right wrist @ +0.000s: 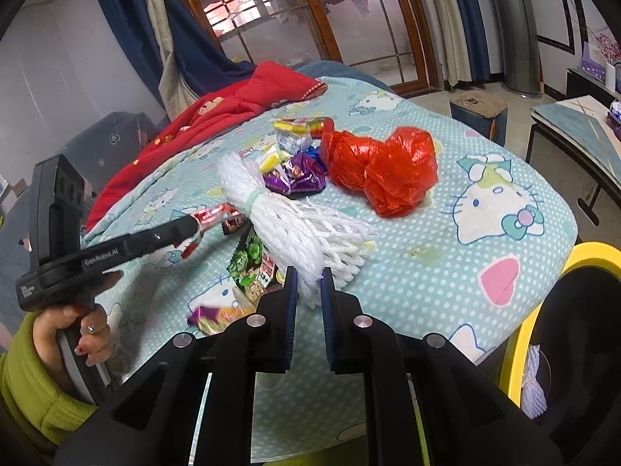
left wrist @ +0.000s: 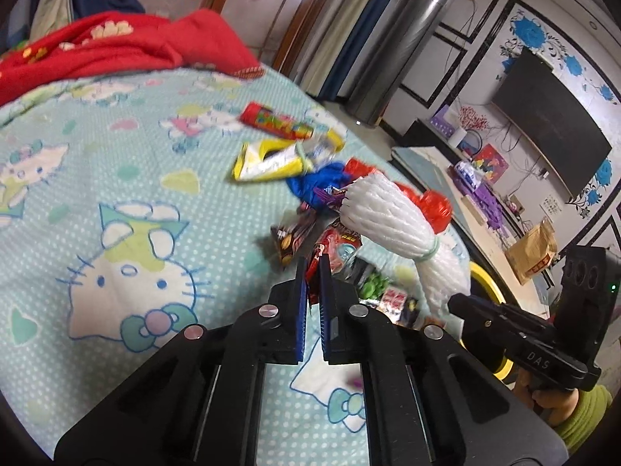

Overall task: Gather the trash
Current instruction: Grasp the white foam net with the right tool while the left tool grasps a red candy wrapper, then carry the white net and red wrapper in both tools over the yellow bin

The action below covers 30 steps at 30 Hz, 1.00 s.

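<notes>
On the bed, left gripper (left wrist: 313,262) jaws clamped on red wrapper (left wrist: 316,268), right gripper (right wrist: 309,275) jaws pinching white foam net (right wrist: 295,221).

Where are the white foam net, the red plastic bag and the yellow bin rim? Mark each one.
white foam net (right wrist: 295,221), right wrist view, on its mesh body below the green band.
red plastic bag (right wrist: 382,167), right wrist view, on its crumpled middle.
yellow bin rim (right wrist: 590,254), right wrist view, on its top curve.

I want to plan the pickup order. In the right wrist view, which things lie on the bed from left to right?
Red blanket → white foam net → purple wrapper → red plastic bag → yellow-rimmed bin past the bed's edge.
</notes>
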Each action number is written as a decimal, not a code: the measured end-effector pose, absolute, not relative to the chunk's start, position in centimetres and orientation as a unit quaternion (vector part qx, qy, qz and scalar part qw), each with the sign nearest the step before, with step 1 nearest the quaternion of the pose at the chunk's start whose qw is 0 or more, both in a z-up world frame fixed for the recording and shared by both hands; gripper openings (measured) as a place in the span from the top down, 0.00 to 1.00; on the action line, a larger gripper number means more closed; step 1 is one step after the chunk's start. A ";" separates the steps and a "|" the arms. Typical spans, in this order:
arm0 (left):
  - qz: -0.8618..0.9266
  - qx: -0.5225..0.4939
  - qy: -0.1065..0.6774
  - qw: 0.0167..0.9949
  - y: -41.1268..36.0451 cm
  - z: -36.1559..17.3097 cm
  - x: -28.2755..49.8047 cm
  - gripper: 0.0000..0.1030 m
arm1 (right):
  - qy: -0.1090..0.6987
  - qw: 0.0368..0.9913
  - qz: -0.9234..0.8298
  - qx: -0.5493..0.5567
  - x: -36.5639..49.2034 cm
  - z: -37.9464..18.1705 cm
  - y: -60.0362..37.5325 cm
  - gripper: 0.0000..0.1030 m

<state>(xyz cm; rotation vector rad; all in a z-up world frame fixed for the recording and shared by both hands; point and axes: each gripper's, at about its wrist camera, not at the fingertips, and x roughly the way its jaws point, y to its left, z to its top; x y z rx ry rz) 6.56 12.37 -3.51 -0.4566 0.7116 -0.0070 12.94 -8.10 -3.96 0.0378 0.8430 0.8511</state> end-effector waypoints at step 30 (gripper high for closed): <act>-0.080 -0.177 0.307 0.932 6.9 0.4 5.8 0.98 | 0.329 0.877 0.346 0.060 14.1 1.2 -14.3 0.89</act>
